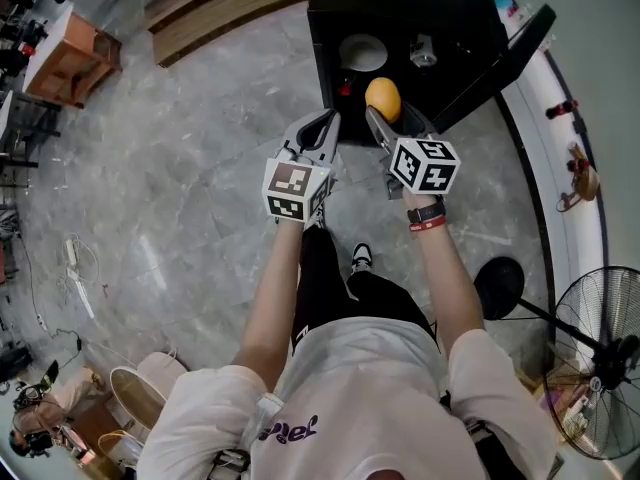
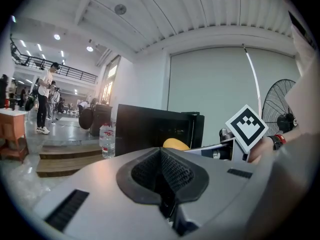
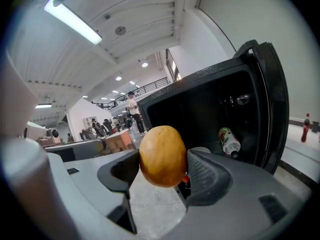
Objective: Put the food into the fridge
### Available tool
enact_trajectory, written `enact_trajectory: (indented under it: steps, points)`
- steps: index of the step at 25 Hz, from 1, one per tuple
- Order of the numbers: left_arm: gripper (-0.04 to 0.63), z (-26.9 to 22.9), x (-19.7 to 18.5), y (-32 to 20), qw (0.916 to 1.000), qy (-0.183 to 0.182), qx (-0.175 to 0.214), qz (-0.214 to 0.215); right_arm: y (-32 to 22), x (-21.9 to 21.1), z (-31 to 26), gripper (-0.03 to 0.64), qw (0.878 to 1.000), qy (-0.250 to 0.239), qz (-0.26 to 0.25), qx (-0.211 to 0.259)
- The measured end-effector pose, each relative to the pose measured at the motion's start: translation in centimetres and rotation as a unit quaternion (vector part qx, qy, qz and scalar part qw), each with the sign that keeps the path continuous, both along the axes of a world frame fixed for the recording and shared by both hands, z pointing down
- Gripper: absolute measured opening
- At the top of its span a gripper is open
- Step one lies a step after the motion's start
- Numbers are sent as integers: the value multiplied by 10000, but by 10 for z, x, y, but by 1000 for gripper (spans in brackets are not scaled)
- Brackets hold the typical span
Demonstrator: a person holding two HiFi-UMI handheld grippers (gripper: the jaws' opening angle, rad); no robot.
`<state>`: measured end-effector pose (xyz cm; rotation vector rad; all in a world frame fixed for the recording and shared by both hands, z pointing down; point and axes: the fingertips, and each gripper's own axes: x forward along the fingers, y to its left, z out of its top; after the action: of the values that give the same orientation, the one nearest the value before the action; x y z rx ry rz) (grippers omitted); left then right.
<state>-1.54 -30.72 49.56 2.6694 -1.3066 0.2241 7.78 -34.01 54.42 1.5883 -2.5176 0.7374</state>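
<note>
A round yellow-orange fruit [image 3: 162, 155] sits clamped between the pads of my right gripper [image 3: 161, 160]. In the head view the fruit [image 1: 383, 99] hangs just in front of the small black fridge [image 1: 400, 8], whose door [image 1: 500, 58] stands open to the right. Inside the fridge are a white bowl [image 1: 363, 53], a can [image 3: 229, 140] and a small red item [image 1: 345, 90]. My left gripper [image 1: 325, 126] is beside the right one, shut with nothing in it. From the left gripper view its pads [image 2: 172, 171] meet, and the fruit [image 2: 175, 144] shows beyond them.
A standing fan [image 1: 600, 358] is at the right on the grey floor. Wooden steps [image 1: 220, 3] and a wooden table [image 1: 70, 53] lie to the far left. A water bottle [image 2: 107, 140] stands by the steps. A red bottle [image 3: 305, 127] stands on the white ledge.
</note>
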Motion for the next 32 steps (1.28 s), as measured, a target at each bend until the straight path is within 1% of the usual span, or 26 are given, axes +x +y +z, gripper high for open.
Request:
enact_trajectory:
  steps: [6,10,15,22,26,32]
  points:
    - [19,20,-8,-10,9999,-12,-55,104,-16,-6,21,301,9997,213,-129,-25]
    - [19,36,-12,-19,9997,-39,-154,180,-26,-10,41,301,9993,241,-211,-187]
    - [19,57,-14,-29,9992,-46,-250,319,-41,-11,69,301,9980,495,-291,-282]
    - [18,90,-2,-42,9963,-103,-500,691,-66,-10,103,301,9945,780,-589,-378]
    - [20,103,4,-47,9954,-92,-575,764,-79,0,117,301,9932,987,-495,-375]
    - [18,119,11,-60,9947,-99,-592,839,-101,7,132,301,9920,1115,-472,-364]
